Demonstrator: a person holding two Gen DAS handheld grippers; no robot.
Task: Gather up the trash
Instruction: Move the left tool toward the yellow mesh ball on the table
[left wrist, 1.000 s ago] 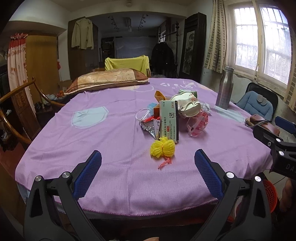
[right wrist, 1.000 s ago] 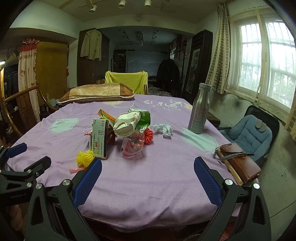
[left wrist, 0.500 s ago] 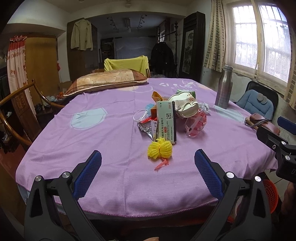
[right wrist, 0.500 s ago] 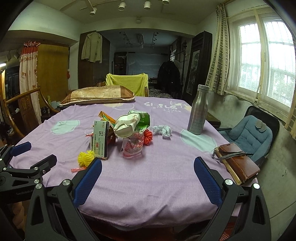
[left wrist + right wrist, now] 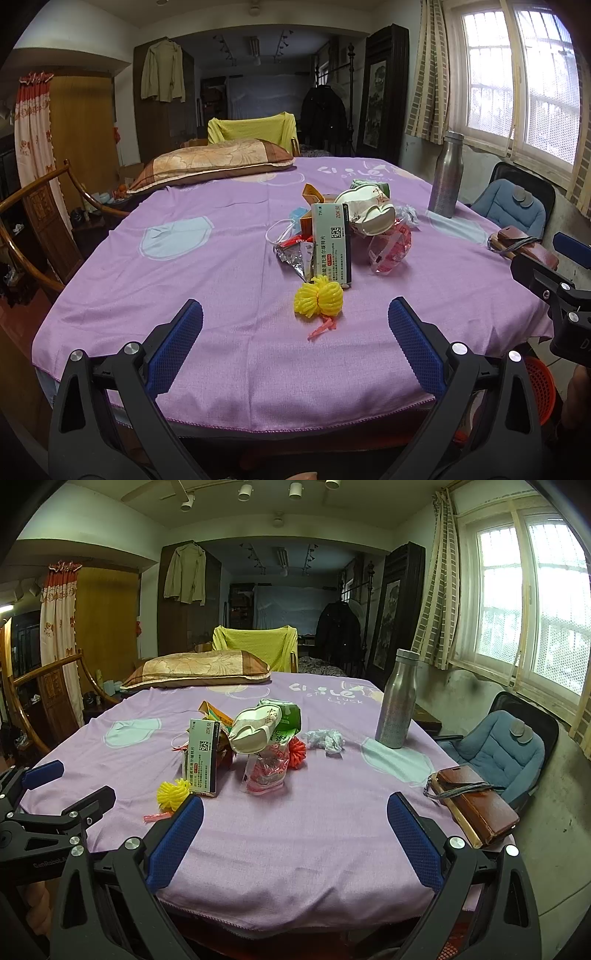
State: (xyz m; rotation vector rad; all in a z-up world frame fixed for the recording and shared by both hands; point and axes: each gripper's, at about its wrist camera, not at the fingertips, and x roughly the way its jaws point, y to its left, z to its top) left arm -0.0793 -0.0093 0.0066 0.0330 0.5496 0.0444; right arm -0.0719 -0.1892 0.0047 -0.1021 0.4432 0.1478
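crinkly trash pile (image 5: pixel 343 236), perhaps foil, purple cloth (image 5: pixel 221 280)

Surface cloth (image 5: pixel 221 280): you see matt woven purple fabric.
Bottle (image 5: pixel 397 701): brushed metal, dull shine.
Medicine box (image 5: pixel 331 245): smooth printed cardboard.
Wallet (image 5: pixel 476 801): you see glossy brown leather.
Tool pads (image 5: pixel 177 345): rough blue rubber.

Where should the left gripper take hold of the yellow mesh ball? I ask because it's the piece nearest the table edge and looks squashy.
Judging by its pose, grip the yellow mesh ball across its pinched middle, coming from the near table edge with the left gripper open. The waist between its two puffy lobes is narrowest, and the medicine box leans just behind, so a far-side approach looks blocked.
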